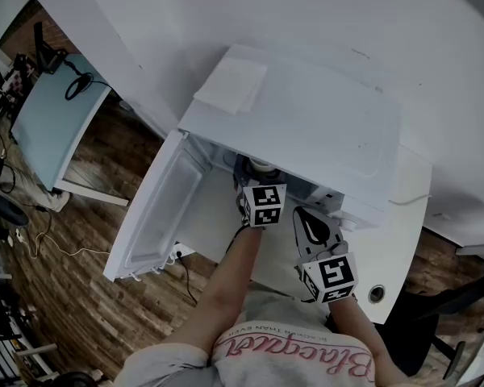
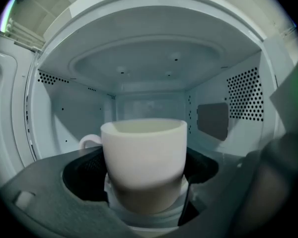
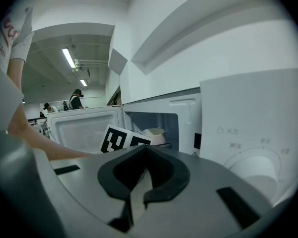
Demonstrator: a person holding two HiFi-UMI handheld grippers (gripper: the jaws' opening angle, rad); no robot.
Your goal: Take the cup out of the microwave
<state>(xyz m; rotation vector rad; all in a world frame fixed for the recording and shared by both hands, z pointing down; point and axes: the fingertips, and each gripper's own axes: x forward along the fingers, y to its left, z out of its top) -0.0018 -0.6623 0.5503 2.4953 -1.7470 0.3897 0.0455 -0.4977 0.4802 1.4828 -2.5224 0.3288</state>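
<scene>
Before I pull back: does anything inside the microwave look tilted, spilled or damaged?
Nothing stands out. The cup stands upright between the jaws of the left gripper, which close on its sides. No spill shows in the microwave, and its door is swung wide. The right gripper is outside, shut and empty.

A white table point(image 1: 403, 240) stands on the wooden floor point(image 1: 105, 216) against the wall. The microwave point(image 1: 306, 127) takes up most of its top, towards the left edge. A thin white cable point(image 1: 410, 201) lies near the right edge, and a round cable hole point(image 1: 377, 294) sits by the front corner
</scene>
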